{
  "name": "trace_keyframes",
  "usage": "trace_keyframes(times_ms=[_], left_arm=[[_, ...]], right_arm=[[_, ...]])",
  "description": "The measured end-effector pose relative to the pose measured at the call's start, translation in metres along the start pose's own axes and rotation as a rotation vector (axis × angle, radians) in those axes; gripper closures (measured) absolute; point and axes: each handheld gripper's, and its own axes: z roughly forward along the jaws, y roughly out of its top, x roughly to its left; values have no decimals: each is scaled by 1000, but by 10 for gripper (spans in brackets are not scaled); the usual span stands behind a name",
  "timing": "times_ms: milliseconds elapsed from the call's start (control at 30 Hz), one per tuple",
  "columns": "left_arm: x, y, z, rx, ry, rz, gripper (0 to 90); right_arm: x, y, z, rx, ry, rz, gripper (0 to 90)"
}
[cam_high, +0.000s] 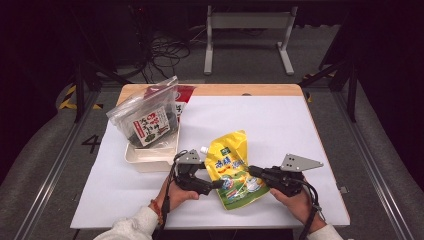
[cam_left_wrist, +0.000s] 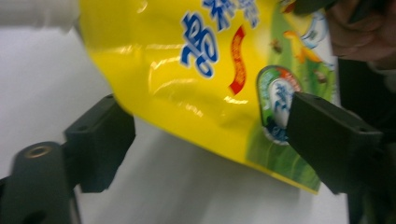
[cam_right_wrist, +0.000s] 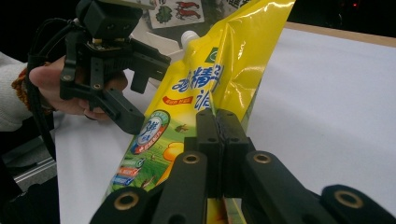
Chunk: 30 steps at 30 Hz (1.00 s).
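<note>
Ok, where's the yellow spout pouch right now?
In the high view the yellow spout pouch lies near the table's front edge, between both grippers, just right of the white tray.

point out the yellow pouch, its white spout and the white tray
yellow pouch (cam_high: 231, 167), high view, middle of its printed front
white spout (cam_high: 203, 149), high view, its cap at the pouch's upper left corner
white tray (cam_high: 150, 156), high view, its near wall

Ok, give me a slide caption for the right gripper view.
Right tongs clamp the yellow spout pouch's edge while open left tongs straddle its far side.
</note>
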Motion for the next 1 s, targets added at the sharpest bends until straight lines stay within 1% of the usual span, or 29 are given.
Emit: trace_keyframes(times_ms=[67,100,133,167,200,233,267,300,333,367,467,500,533,567,600,633,667,733,867,900,1000], left_arm=[[-3,3,-2,-6,-1,17,205],[-6,4,-3,-16,0,32,251],[-6,4,-3,-16,0,32,263],[-9,6,-6,-30,54,55,270],[-9,6,-6,-30,54,55,356],[-7,8,-15,-80,57,48,431],[-7,8,-15,-80,57,48,508],[-7,8,-19,-105,47,50,508],[-7,9,-24,-123,49,63,587],[-7,11,-28,-144,37,80,650],[-13,15,-38,-166,26,121,826],[-14,17,-41,-169,15,138,847],[-15,18,-42,-171,12,140,856],[-17,20,-44,-169,17,155,857],[-17,20,-44,-169,17,155,860],[-19,21,-46,-165,12,171,860],[-20,22,-47,-162,17,178,861],[-22,24,-50,-158,13,195,863],[-24,26,-55,-152,34,227,868],[-24,26,-56,-152,33,225,868],[-25,27,-57,-143,44,240,868]], right_arm=[[1,0,0,-18,16,3,892],[2,-1,2,-11,18,-3,892],[2,-1,2,-11,18,-3,892],[6,-2,6,-2,36,-16,892],[6,-2,6,-2,36,-16,892],[9,-1,9,9,33,-35,890],[9,-1,9,9,33,-35,890],[9,-1,9,5,34,-34,887],[10,-1,10,1,37,-32,883],[11,0,11,4,34,-39,880],[15,0,13,12,36,-51,870],[16,0,13,7,34,-53,865],[17,1,13,2,32,-54,860],[17,1,13,1,32,-53,856],[18,2,14,3,28,-52,848],[18,2,14,3,28,-52,848],[19,2,14,7,17,-56,832],[18,2,13,12,26,-50,824],[16,2,12,16,31,-41,824],[16,2,12,15,32,-42,819],[15,2,12,19,18,-41,796]])
